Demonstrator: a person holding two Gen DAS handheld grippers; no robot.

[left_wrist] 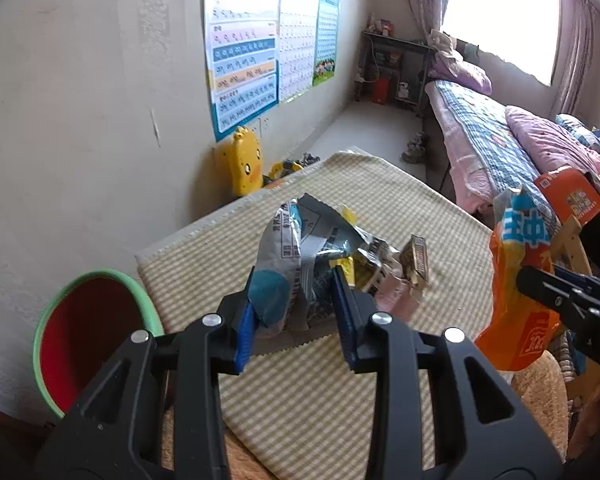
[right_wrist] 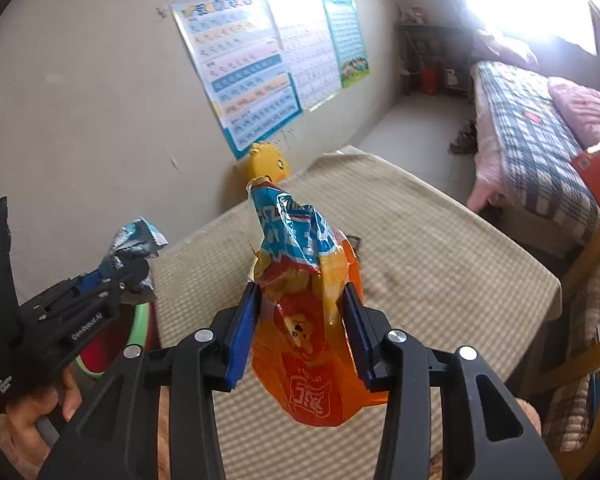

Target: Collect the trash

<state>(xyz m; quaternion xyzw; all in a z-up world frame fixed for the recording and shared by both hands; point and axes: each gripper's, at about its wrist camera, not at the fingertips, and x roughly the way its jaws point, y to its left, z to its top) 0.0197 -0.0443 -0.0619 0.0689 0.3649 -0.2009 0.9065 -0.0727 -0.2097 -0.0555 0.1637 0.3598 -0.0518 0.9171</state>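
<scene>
Left gripper (left_wrist: 296, 312): fingers clamped on grey wrapper (left_wrist: 296, 248), lifted above tabletop (left_wrist: 420, 216). Right gripper (right_wrist: 300, 332): fingers pinch orange snack bag (right_wrist: 304, 336), long axis upright. Bin (left_wrist: 88, 332) off tabletop's near-left corner, nearer left gripper.

"GenRobot.AI" on the left gripper (right_wrist: 118, 276); snack bag print unreadable

Both my grippers are the same build: chunky matte black plastic frames with triangular cutouts in the arms. My left gripper (left_wrist: 296, 312) has four round silver screws across its linkage, and blue ribbed pads at about 10 and 2 o'clock. My right gripper (right_wrist: 300, 332) matches. White "GenRobot.AI" lettering runs along the left one's side.
</scene>
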